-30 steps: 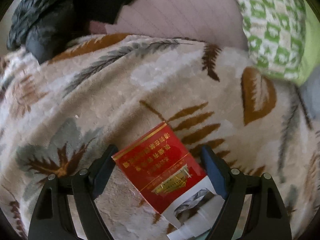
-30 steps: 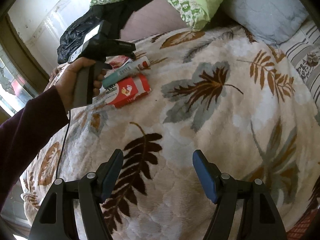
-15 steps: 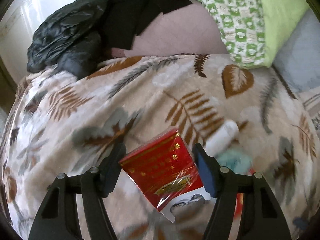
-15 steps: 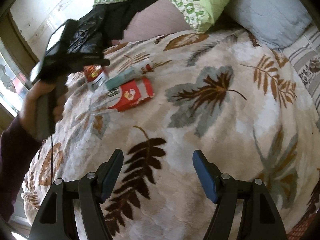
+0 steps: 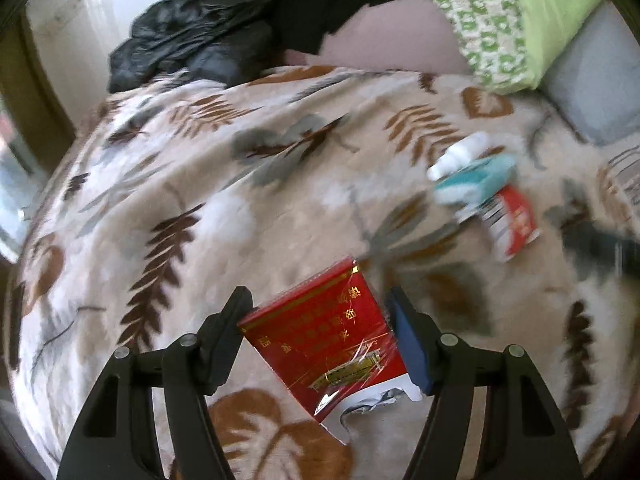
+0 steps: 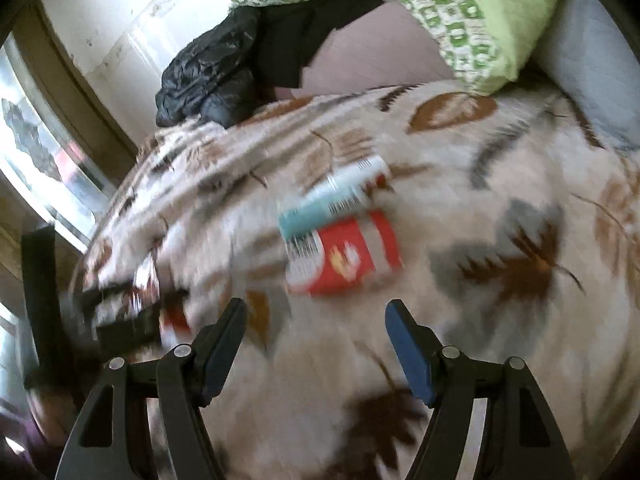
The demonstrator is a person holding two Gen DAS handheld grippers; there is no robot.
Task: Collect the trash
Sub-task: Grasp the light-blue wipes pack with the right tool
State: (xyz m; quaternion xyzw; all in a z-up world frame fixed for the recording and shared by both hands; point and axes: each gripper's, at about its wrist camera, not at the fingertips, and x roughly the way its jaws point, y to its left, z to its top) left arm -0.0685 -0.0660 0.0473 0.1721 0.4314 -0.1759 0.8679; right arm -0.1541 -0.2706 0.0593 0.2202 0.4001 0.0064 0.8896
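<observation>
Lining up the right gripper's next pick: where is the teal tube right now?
In the right wrist view the teal tube lies on the leaf-print blanket, ahead of the open right gripper, touching the far edge of the red-and-white packet.

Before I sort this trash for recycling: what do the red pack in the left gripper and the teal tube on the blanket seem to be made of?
The red pack looks like printed cardboard in clear film: glossy crinkles catch light, and torn silver foil lining shows at its open end. The teal tube seems smooth plastic or laminate, though blur leaves that open.
</observation>
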